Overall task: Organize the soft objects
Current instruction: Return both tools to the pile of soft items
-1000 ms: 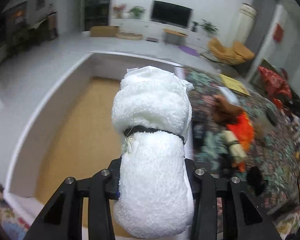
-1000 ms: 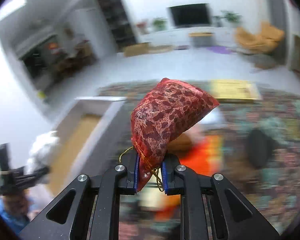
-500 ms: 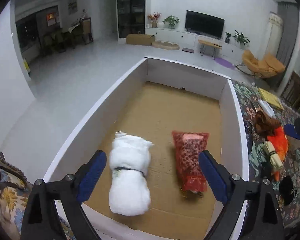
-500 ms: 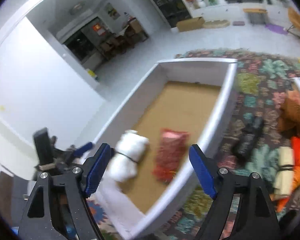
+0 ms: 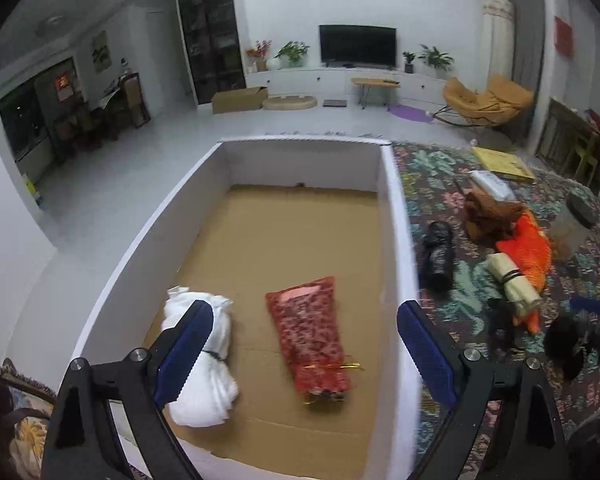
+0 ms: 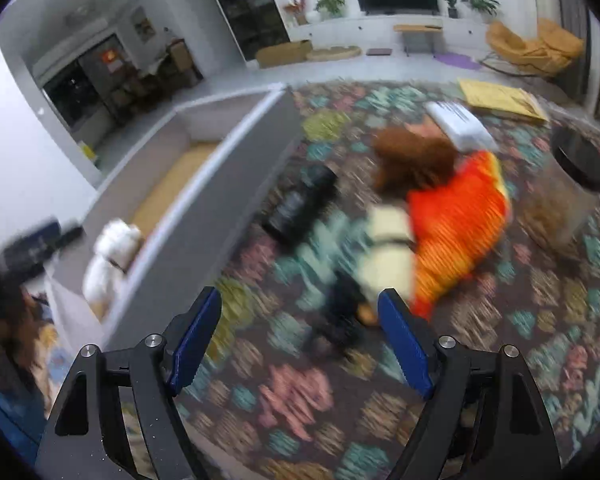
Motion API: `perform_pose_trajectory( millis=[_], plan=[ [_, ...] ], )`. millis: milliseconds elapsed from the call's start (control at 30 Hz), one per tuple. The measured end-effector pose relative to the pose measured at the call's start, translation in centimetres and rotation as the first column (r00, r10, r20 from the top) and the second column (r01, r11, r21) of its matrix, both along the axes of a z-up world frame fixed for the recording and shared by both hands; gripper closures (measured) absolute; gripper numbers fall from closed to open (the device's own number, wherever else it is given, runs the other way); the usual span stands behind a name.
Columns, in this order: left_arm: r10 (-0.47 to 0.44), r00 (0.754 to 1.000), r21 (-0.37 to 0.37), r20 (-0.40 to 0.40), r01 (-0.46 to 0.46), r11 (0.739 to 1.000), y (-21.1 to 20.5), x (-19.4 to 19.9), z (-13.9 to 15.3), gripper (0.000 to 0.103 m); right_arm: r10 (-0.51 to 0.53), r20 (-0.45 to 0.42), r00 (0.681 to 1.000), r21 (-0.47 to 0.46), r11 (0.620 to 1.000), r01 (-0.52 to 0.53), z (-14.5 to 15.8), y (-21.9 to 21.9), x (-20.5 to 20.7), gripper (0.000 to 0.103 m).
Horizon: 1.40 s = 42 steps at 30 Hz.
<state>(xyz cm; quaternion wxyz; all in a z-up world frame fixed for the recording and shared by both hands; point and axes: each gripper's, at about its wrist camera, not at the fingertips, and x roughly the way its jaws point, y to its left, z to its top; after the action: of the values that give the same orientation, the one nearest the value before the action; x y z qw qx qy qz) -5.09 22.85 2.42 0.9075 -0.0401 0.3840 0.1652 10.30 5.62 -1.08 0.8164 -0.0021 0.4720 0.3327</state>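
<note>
Your living room's pale floor meets a floral carpet. On it stands the white box; on its cardboard bottom lie the white towel roll and red pouch, apart. Your left gripper and right gripper both gape wide, holding nothing.

Each tool has black angular arms, silver screws, blue pads.
</note>
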Motion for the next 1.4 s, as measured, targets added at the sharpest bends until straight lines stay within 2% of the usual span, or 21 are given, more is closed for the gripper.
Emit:
perform_pose_trajectory(
  millis=[100, 233, 333, 467, 600, 667, 700, 767, 867, 933, 1000, 1100, 1167, 1200, 1233, 1300, 1400],
  plan=[
    [-0.062, 0.997, -0.03, 0.036, 0.063, 0.998, -2.1, -0.4, 0.7, 0.01, -0.013, -0.066, 0.998, -0.011, 1.0, 0.012, -2.8, -4.2, -1.5, 0.021],
    [-0.188, 0.98, -0.052, 0.063, 0.191, 0.98, -6.3, -0.9, 1.3, 0.01, -0.172, 0.038, 0.984, -0.095, 0.98, 0.175, -4.3, -11.3, -3.0, 0.021],
    [-0.303, 0.951, -0.074, 0.065, 0.308, 0.949, -10.2, -0.8, 1.0, 0.01, -0.198, 0.024, 0.98, -0.148, 0.969, 0.2, -5.3, -14.7, -2.7, 0.02],
    [-0.403, 0.915, -0.111, 0.006, 0.401, 0.909, -14.7, 0.4, -1.7, 0.01, -0.087, 0.057, 0.995, -0.175, 0.98, 0.096, -5.6, -13.0, -1.7, 0.02],
    [-0.453, 0.889, -0.156, -0.072, 0.439, 0.885, -17.5, 0.8, -5.3, 0.01, 0.018, 0.113, 0.993, -0.274, 0.962, 0.013, -7.1, -8.1, -0.7, 0.021],
    [-0.466, 0.878, -0.145, -0.112, 0.449, 0.882, -18.5, 0.9, -6.8, 0.01, 0.035, 0.085, 0.996, -0.328, 0.945, -0.006, -8.7, -6.8, 0.2, 0.033],
    [-0.468, 0.875, -0.141, -0.123, 0.452, 0.881, -18.6, 0.7, -7.4, 0.01, 0.018, 0.073, 0.997, -0.351, 0.936, 0.009, -9.2, -6.9, 0.4, 0.068],
    [-0.468, 0.87, -0.13, -0.154, 0.451, 0.883, -19.0, 0.9, -9.0, 0.01, -0.028, 0.066, 0.997, -0.306, 0.951, 0.047, -9.0, -8.1, 0.7, 0.067],
    [-0.452, 0.873, -0.137, -0.184, 0.433, 0.891, -18.9, 1.9, -11.1, 0.01, -0.166, 0.089, 0.982, -0.294, 0.938, 0.185, -8.7, -11.8, 1.8, 0.067],
    [-0.442, 0.877, -0.151, -0.188, 0.419, 0.895, -18.8, 3.0, -12.5, 0.01, -0.31, 0.082, 0.947, -0.268, 0.909, 0.32, -8.6, -15.5, 4.0, 0.067],
    [-0.431, 0.882, -0.141, -0.188, 0.41, 0.901, -18.8, 4.5, -13.7, 0.01, -0.417, 0.067, 0.906, -0.203, 0.883, 0.422, -8.1, -18.5, 6.3, 0.067],
    [-0.429, 0.887, -0.123, -0.172, 0.413, 0.902, -18.8, 6.2, -14.5, 0.01, -0.519, 0.058, 0.853, -0.116, 0.845, 0.522, -7.2, -21.7, 10.5, 0.066],
    [-0.431, 0.889, -0.122, -0.154, 0.416, 0.901, -18.6, 7.3, -15.1, 0.01, -0.565, 0.053, 0.824, -0.074, 0.82, 0.567, -7.3, -22.7, 12.9, 0.052],
    [-0.432, 0.889, -0.124, -0.152, 0.417, 0.901, -18.5, 7.7, -15.2, 0.01, -0.586, 0.023, 0.81, -0.06, 0.808, 0.587, -7.8, -23.4, 14.0, 0.031],
    [-0.438, 0.887, -0.13, -0.148, 0.421, 0.898, -18.5, 8.1, -15.5, 0.01, -0.602, -0.001, 0.798, -0.058, 0.797, 0.601, -8.1, -23.7, 14.5, 0.024],
    [-0.451, 0.88, -0.138, -0.147, 0.433, 0.891, -18.4, 8.4, -15.9, 0.01, -0.621, -0.035, 0.783, -0.024, 0.784, 0.62, -8.5, -24.5, 14.3, 0.024],
    [-0.472, 0.871, -0.119, -0.134, 0.459, 0.88, -18.8, 8.5, -16.4, 0.01, -0.622, -0.007, 0.783, -0.015, 0.783, 0.621, -8.5, -24.4, 11.2, 0.024]
  ],
)
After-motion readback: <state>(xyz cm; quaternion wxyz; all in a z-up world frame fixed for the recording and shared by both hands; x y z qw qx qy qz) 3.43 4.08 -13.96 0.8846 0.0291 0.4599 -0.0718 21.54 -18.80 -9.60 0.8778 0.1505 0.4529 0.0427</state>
